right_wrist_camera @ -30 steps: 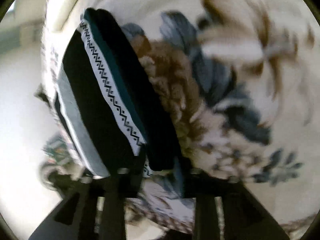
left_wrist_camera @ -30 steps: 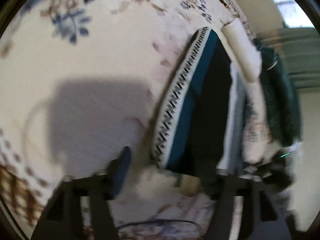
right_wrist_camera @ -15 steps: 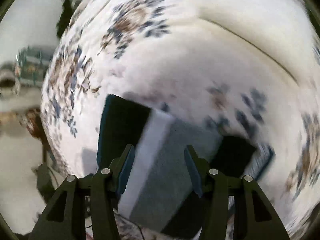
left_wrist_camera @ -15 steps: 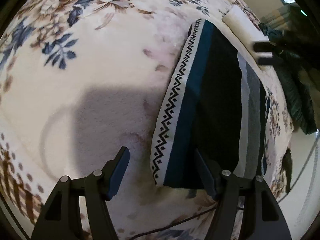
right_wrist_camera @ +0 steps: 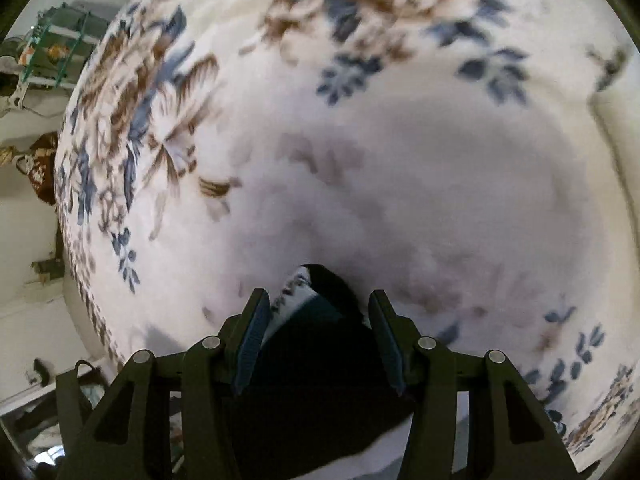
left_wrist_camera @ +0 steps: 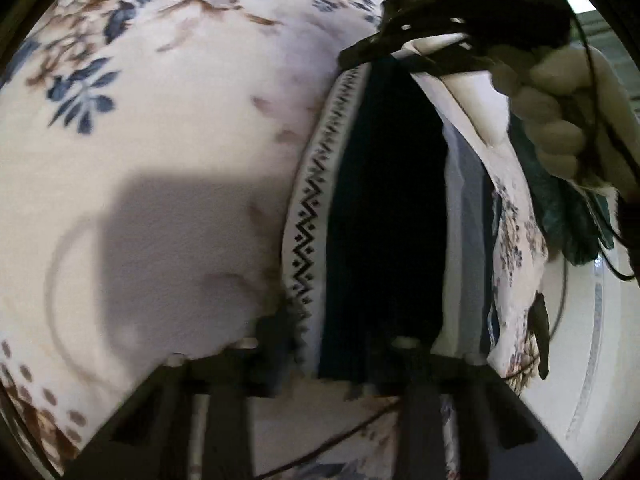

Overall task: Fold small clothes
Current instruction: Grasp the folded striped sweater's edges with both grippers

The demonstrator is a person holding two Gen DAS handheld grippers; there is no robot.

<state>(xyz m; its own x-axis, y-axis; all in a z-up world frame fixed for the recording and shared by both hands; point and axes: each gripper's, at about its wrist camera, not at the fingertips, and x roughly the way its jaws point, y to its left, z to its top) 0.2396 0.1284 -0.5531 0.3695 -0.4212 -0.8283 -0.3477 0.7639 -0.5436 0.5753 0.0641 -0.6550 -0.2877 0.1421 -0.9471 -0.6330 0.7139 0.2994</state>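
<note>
Both claws are taking hold of opposite ends of a small dark garment with a white zigzag band, lying part-folded on a flowered blanket point(left_wrist_camera: 168, 128), so the step in hand looks like gripping for the next fold.

Nearest in the left view, the left claw point(left_wrist_camera: 340, 344) has just been closing and its jaws are now straddling the garment point(left_wrist_camera: 384, 208) at its near edge; blur hides whether the pads are pressing.

At the far end, the right claw point(right_wrist_camera: 316, 332) has also been closing, its jaws standing a little apart around a corner of the garment point(right_wrist_camera: 320, 312), not yet pinching it.

Next, both likely need to close fully, then lift together and carry one end over the other.

No brand, label or readable writing is showing.
</note>
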